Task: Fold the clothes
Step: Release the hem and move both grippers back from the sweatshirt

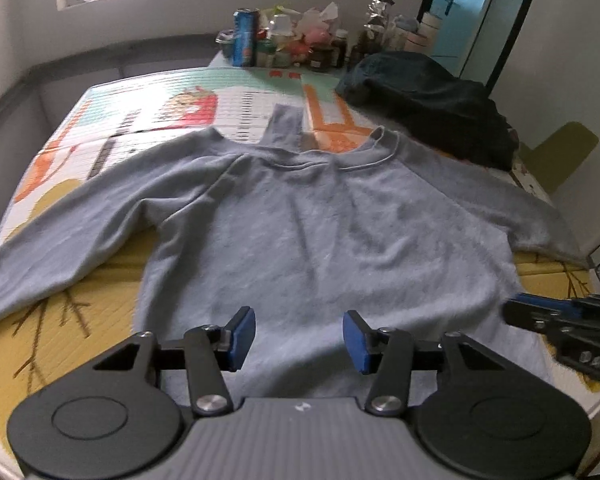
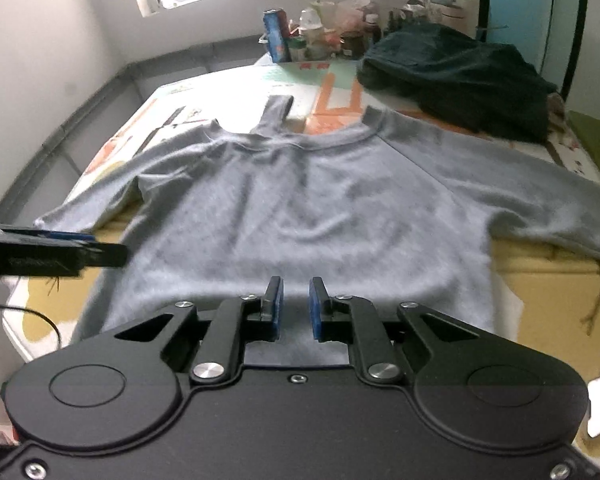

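So there's a light grey-blue sweatshirt (image 1: 312,240) laid out flat on the patterned mat (image 1: 148,96), face up, with the hem at the near edge and the ribbed round collar at the far end. Both long sleeves are spread out to the left and right, angled back toward the near side, and the right one runs to the mat's edge. The body's a bit rumpled with soft wrinkles. A dark green garment (image 1: 428,100) sits bunched in a heap at the far right, just beyond the right shoulder.
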Demonstrator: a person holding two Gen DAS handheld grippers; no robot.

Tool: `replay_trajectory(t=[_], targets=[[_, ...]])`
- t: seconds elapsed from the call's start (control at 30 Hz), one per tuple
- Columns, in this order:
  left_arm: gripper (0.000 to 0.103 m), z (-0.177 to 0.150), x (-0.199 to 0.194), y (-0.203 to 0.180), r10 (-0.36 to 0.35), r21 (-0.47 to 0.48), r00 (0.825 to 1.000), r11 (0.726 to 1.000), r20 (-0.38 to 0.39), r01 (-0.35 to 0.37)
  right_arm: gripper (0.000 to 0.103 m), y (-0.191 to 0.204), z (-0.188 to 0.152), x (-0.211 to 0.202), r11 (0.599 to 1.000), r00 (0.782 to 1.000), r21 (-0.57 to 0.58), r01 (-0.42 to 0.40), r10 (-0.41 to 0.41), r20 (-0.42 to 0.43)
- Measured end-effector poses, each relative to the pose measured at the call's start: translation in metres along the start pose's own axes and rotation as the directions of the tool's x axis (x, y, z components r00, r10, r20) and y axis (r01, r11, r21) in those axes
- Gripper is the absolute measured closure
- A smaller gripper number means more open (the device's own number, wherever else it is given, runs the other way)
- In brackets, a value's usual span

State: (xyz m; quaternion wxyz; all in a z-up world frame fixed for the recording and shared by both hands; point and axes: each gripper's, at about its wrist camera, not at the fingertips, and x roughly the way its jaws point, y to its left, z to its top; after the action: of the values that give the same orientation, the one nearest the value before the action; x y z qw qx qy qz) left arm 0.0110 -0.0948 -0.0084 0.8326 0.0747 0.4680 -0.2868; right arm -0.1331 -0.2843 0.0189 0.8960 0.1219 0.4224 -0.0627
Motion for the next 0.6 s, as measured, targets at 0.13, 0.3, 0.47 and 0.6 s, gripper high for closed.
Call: replay_trajectory(t=[0.13,0.3,0.47,0.6], targets=[[0.053,0.008,0.030,-0.012,-0.032,0.002,0.999,0.999,-0.022,0.032,0.090,0.007,0.011,0.031,1.000,1.000,0.002,0.001,-0.001,0.002],[0.053,0.007,0.074,-0.017,0.004,-0.015,0.998,1.000,-0.062,-0.005,0.090,0.006,0.014,0.072,1.000,1.000,0.017,0.007,-0.007,0.007],[0.053,0.002,0.109,-0.017,-0.016,-0.024,0.992,1.000,-0.129,0.013,0.090,-0.002,0.006,0.112,0.999,0.999,0.040,0.015,-0.013,-0.044],[0.055,-0.006,0.125,-0.019,-0.031,-0.015,0.982,0.999,-0.184,0.028,0.090,-0.008,-0.005,0.135,0.998,0.995,0.063,0.016,-0.010,-0.099]])
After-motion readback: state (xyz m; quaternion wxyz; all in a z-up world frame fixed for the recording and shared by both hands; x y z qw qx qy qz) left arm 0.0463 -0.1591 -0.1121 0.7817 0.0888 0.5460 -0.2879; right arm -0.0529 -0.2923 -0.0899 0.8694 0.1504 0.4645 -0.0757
